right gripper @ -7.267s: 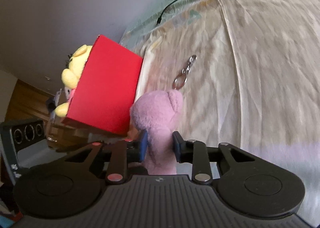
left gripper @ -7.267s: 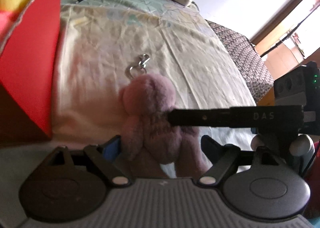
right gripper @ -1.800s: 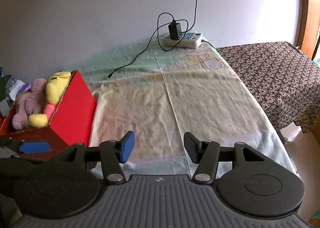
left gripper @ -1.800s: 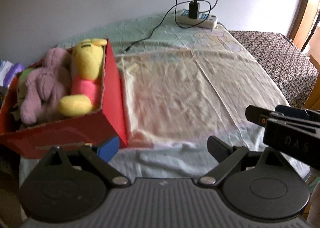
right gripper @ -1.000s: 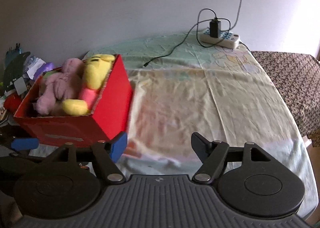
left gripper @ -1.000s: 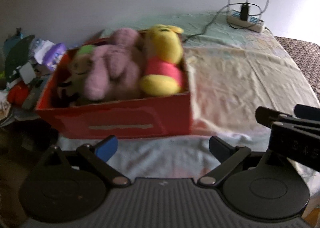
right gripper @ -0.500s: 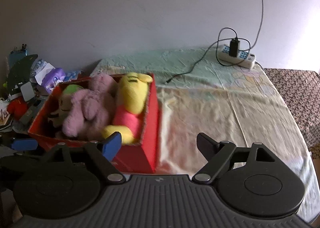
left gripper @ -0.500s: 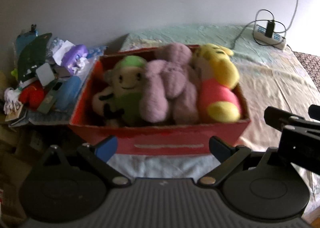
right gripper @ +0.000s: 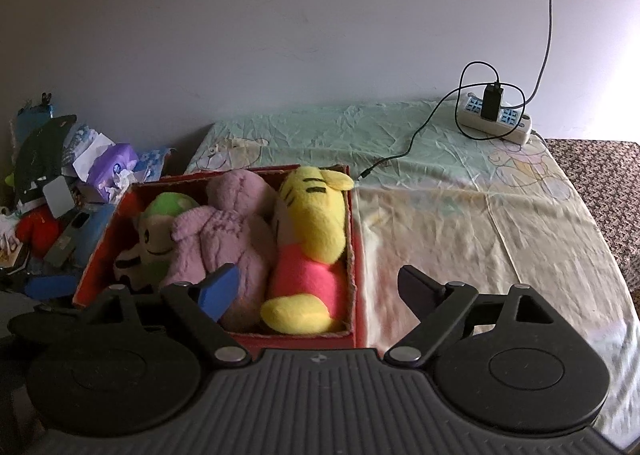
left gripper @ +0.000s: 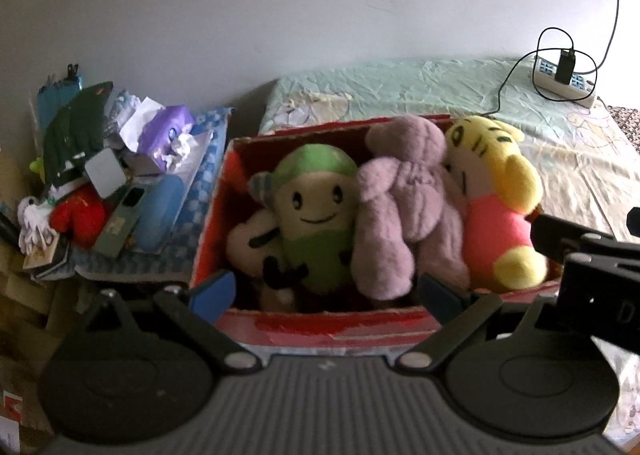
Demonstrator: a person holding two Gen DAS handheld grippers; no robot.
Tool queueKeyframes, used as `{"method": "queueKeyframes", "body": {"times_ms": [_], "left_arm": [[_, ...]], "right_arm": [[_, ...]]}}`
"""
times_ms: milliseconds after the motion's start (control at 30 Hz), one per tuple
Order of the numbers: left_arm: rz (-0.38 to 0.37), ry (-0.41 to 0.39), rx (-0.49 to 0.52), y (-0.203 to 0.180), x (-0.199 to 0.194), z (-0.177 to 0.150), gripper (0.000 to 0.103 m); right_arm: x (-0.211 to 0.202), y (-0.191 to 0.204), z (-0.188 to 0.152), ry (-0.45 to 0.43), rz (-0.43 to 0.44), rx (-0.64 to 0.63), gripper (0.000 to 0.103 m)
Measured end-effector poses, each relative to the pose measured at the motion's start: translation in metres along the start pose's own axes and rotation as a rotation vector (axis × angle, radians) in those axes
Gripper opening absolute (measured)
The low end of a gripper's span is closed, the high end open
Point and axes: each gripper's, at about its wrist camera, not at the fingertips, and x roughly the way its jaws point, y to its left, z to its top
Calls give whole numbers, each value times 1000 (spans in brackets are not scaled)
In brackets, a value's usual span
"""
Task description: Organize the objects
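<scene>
Bedside clutter and bedding, as we find them.

We list a wall (right gripper: 280,35), plain and pale, behind a bed under a creased sheet (right gripper: 460,215), green at the far end and cream nearer. On the sheet's far right corner lies a power strip (right gripper: 496,119) with a black charger (right gripper: 491,100) plugged in; its cable (right gripper: 404,153) loops and trails across the sheet, and a grey cord (right gripper: 546,35) runs up the wall. Right of the sheet we note a brown patterned cover (right gripper: 600,175). Left of the bed we record a heap (left gripper: 100,183): a purple tissue pack (left gripper: 168,135), a red item (left gripper: 78,215), a dark green sheet (left gripper: 76,131), a blue checked cloth (left gripper: 200,191), papers too jumbled to sort.
</scene>
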Motion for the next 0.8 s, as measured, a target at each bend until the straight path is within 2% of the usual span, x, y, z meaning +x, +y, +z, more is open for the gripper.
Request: {"method": "queueKeyframes", "body": {"times_ms": [467, 800], "left_arm": [[-36, 28, 3, 30, 26, 3, 99], [-50, 31, -27, 34, 32, 5, 99]], "right_arm": [[22, 27, -1, 23, -13, 19, 89], [37, 23, 2, 65, -34, 30, 89]]}}
